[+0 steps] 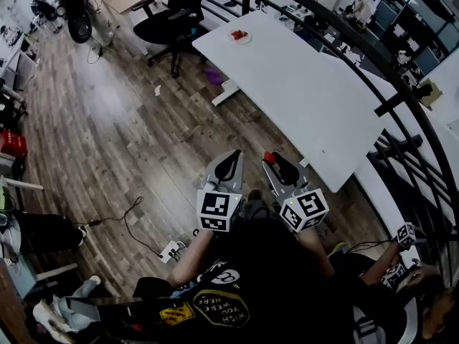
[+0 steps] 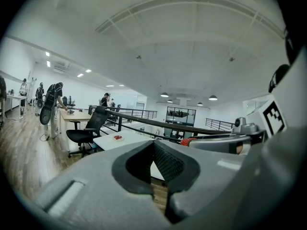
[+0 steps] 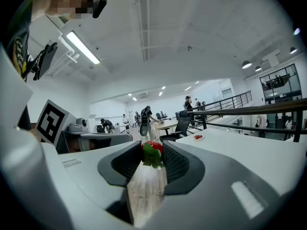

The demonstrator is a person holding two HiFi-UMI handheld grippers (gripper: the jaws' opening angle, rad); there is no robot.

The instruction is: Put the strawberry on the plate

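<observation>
My right gripper [image 3: 152, 158] is clamped on the strawberry [image 3: 153, 150], which sits at the jaw tips with its leaves toward the camera. My left gripper [image 2: 154, 152] is closed on nothing. The plate [image 1: 240, 36] already holds something red and lies far ahead, at the far end of the white table [image 1: 308, 99]. In the right gripper view it is right of the jaw line. I judge the delivery falls to the right hand.

2 tongs (L tongs [image 2: 153, 144], R tongs [image 3: 152, 153]), 1 gripped strawberry [image 3: 154, 148], 1 plate [image 1: 246, 40], 1 white table [image 1: 308, 84].
</observation>
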